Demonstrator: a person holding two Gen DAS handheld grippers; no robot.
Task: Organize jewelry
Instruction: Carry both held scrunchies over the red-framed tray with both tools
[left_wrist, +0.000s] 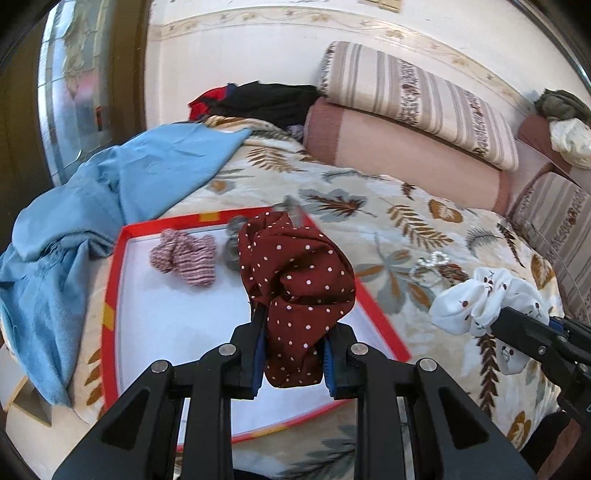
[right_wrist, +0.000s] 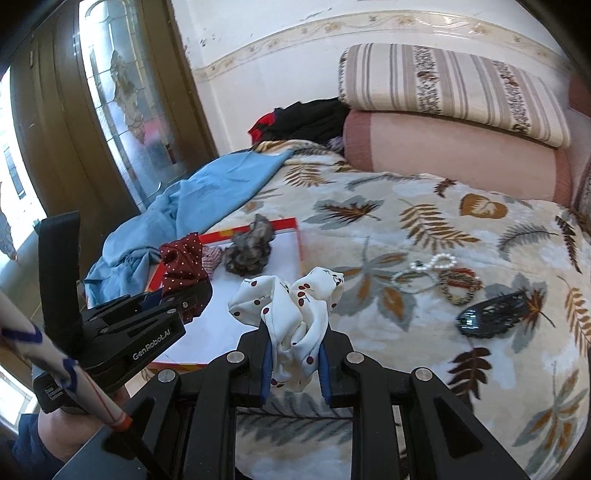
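Observation:
My left gripper (left_wrist: 295, 354) is shut on a dark red polka-dot scrunchie (left_wrist: 299, 280) and holds it above the red-rimmed white tray (left_wrist: 114, 280). My right gripper (right_wrist: 295, 350) is shut on a white scrunchie with red cherries (right_wrist: 291, 306), near the tray's right edge; it also shows in the left wrist view (left_wrist: 484, 299). A pink striped scrunchie (left_wrist: 184, 254) and a grey one (right_wrist: 249, 245) lie in the tray. Pearl and beaded bracelets (right_wrist: 439, 277) and a black hair clip (right_wrist: 491, 314) lie on the bedspread to the right.
A blue cloth (left_wrist: 110, 192) lies bunched left of the tray. Striped and pink bolsters (left_wrist: 406, 122) line the wall behind. Dark clothes (left_wrist: 266, 99) are heaped at the back. A glazed wooden door (right_wrist: 122, 110) stands at the left.

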